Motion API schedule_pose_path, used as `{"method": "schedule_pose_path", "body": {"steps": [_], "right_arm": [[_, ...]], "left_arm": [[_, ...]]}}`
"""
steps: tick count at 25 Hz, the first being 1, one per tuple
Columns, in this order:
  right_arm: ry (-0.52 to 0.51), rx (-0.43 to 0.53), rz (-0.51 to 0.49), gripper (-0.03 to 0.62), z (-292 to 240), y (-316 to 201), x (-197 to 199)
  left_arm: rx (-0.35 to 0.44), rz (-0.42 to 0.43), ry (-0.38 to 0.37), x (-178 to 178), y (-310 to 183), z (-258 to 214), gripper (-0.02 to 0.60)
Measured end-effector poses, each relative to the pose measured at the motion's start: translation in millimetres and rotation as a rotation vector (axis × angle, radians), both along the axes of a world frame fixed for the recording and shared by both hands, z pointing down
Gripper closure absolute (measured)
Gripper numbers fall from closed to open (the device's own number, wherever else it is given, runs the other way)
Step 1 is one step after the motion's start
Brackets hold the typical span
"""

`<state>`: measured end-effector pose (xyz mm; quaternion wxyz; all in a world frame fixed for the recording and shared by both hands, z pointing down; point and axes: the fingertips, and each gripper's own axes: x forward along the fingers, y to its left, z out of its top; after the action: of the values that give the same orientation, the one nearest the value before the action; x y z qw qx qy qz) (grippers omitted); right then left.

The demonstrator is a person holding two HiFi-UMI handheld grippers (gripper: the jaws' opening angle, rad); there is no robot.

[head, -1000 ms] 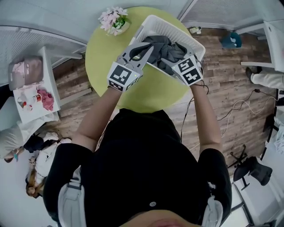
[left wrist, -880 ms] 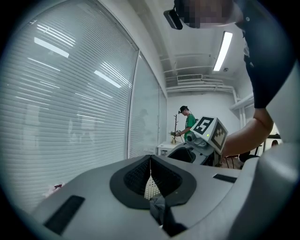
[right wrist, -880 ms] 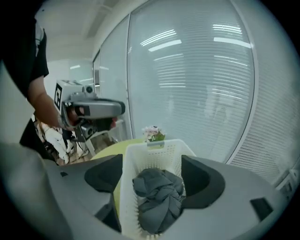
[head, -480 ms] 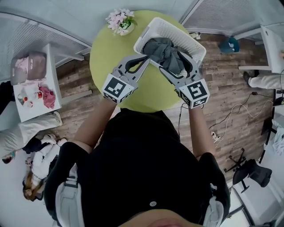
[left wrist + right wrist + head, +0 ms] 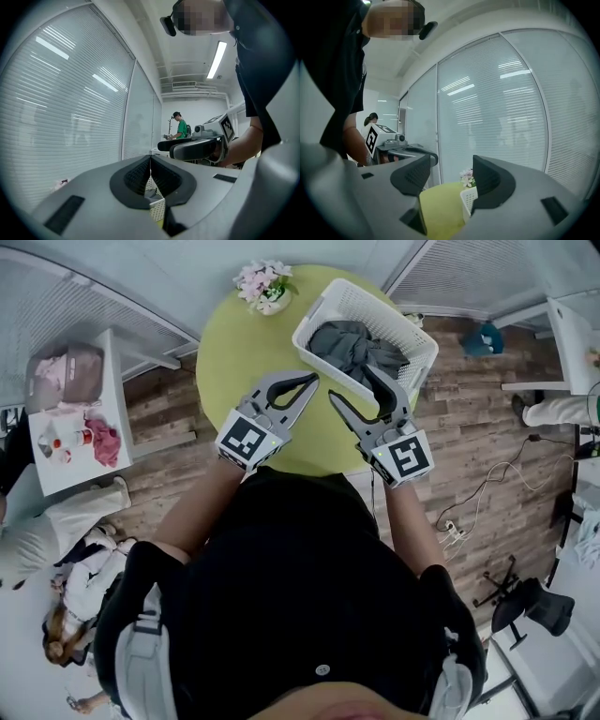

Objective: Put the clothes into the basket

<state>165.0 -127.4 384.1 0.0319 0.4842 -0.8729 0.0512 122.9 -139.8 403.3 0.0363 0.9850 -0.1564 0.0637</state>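
Note:
The white basket [image 5: 375,306] stands on the round yellow-green table [image 5: 234,352], and dark grey clothes [image 5: 352,348] lie heaped inside it. My left gripper [image 5: 313,381] hovers just short of the basket's near corner; its tips [image 5: 150,157] meet and hold nothing. My right gripper [image 5: 350,381] hangs beside it over the basket's near edge. Its jaws have just been closing, but they stand apart [image 5: 450,164] with only table and basket [image 5: 468,199] showing between them.
A pot of pink flowers [image 5: 265,282] sits at the table's far edge. A white side table [image 5: 70,418] with pink things stands to the left. Blinds and glass walls close in behind. Cables and a chair base [image 5: 525,601] lie on the wood floor at right.
Both grippers have drawn back from the basket toward the person. The right one has come up out of the basket, its jaws now closer together. The clothes stay in the basket.

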Motion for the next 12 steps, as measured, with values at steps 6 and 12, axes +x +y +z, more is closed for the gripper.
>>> {"method": "schedule_pose_path", "body": {"steps": [6, 12], "right_arm": [[-0.008, 0.06, 0.036, 0.513, -12, 2, -6], [-0.031, 0.04, 0.04, 0.569, -7, 1, -4]], "left_arm": [[0.017, 0.003, 0.021, -7, 3, -12, 0.571], [0.015, 0.0, 0.048, -9, 4, -18, 0.571]]}}
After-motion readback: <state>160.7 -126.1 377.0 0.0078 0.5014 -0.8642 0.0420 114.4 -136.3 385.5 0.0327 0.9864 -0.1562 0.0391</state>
